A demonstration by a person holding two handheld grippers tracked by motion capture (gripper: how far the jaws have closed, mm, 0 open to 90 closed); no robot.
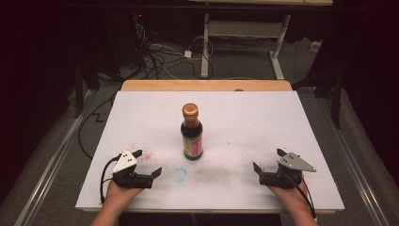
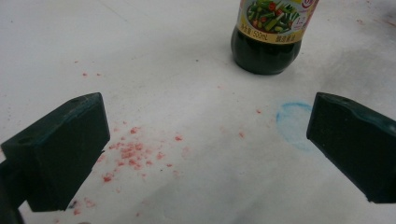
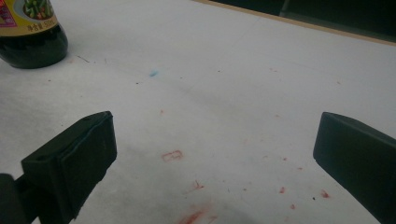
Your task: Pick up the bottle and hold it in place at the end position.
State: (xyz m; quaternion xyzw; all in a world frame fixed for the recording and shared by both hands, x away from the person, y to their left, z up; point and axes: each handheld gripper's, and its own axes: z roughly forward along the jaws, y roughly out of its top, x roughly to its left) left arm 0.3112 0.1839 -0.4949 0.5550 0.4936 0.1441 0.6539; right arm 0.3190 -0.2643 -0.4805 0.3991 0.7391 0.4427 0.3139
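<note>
Resting low on the white table (image 1: 244,108), my left gripper (image 1: 147,164) and right gripper (image 1: 268,165) both have their jaws spread wide, holding nothing. One bottle (image 1: 192,133) stands upright between them, farther from me than either gripper and well apart from both; it is the landmark here. Just nearer me than the bottle lies one faint blue ring mark (image 2: 293,122); toward my left gripper from the bottle, a scatter of red flecks (image 2: 128,151). Dark liquid fills the bottle to the neck, so I judge it heavy, rigid and smooth, possibly glass and breakable. Its labelled body looks the surest hold; the copper cap (image 1: 190,110) is narrow. Count: two grippers, one bottle, one cap.
</note>
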